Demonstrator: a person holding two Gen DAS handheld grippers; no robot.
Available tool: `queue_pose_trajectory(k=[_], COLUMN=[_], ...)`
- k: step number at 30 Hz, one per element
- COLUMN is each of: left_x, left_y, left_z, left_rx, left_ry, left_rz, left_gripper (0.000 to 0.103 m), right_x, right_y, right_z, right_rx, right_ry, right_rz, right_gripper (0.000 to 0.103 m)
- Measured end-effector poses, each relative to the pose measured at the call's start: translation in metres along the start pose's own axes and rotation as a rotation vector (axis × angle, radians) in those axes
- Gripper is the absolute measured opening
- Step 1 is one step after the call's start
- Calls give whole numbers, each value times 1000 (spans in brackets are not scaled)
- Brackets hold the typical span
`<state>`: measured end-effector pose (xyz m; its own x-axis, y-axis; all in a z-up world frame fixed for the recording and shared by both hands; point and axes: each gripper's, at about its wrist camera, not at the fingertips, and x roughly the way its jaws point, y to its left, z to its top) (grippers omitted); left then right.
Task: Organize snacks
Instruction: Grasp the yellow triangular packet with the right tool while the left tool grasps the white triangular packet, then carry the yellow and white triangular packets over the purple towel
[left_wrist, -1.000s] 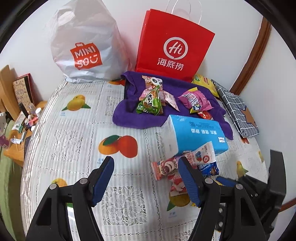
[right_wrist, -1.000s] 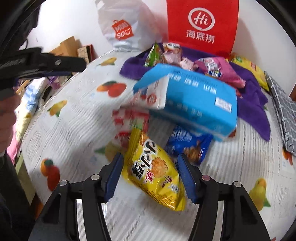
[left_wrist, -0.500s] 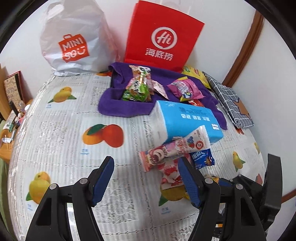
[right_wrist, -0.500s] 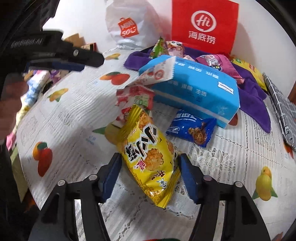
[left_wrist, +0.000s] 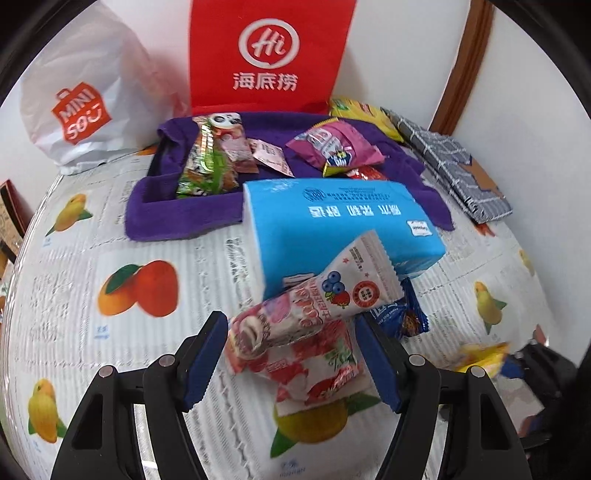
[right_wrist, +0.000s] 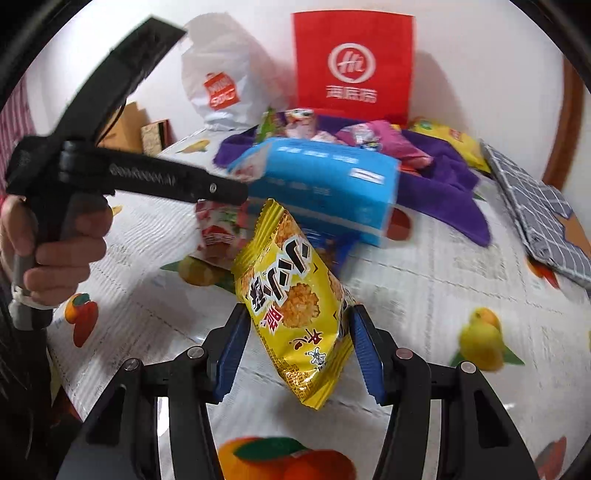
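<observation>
Gripped across its lower half, the yellow cracker packet (right_wrist: 291, 295) is held clear of the desk (right_wrist: 424, 288) in the right hand-held gripper (right_wrist: 295, 350), whose jaws are closed most of the way onto the film. The packet is judged light, puffed with air and crinkly, with brittle contents, so only a gentle squeeze is called for; the flat crimped seam at either end would be the safer hold, since the slick middle may slide under pressure.

The left hand-held gripper (left_wrist: 291, 360) is held wide open, nothing gripped, with its jaws set either side of a pink and white snack bar (left_wrist: 314, 306) and a red strawberry packet (left_wrist: 314, 373) beneath it. Both are judged soft and light, best taken across the narrow width.

Just beyond, a blue tissue pack (left_wrist: 340, 221) is seen near the desk's middle, the bar's far end propped on it, and a small blue biscuit packet (left_wrist: 406, 317) lies beside. Towards the far edge, more snacks are gathered on a purple towel (left_wrist: 166, 218), in front of a red paper bag (left_wrist: 266, 55) and a white plastic bag (left_wrist: 85, 107).
</observation>
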<state>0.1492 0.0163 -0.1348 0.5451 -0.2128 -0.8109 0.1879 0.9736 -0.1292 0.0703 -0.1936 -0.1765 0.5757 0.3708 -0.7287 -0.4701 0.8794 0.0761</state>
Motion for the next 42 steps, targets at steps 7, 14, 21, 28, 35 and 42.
queue_pose_trajectory(k=[7,14,21,28,35,42], left_x=[15,2,-9,-35,-45,-51], left_y=[10,32,38,47,55,54], left_z=[5,2,-1,-4,-10,-15], left_rx=[-80,-142,-145,-138,-149,-149], left_ry=[31,11,-25,-86,-98,-108], left_rz=[-8,-75,-66,-35,-38,-54], left_gripper=[47,19,16,16,16,16], right_x=[-1,-2,2,0,4,40], right_y=[-26,-41,-42,-43,-43,-44], right_z=[-4,-7,-7,-10,1,9], right_rx=[82,136,163,171,188,166], right_ry=[0,-11,9,13,-45,36], right_rz=[-40,-64,-57,-42,-57,-22], right_gripper=[55,47,31,59,80,77])
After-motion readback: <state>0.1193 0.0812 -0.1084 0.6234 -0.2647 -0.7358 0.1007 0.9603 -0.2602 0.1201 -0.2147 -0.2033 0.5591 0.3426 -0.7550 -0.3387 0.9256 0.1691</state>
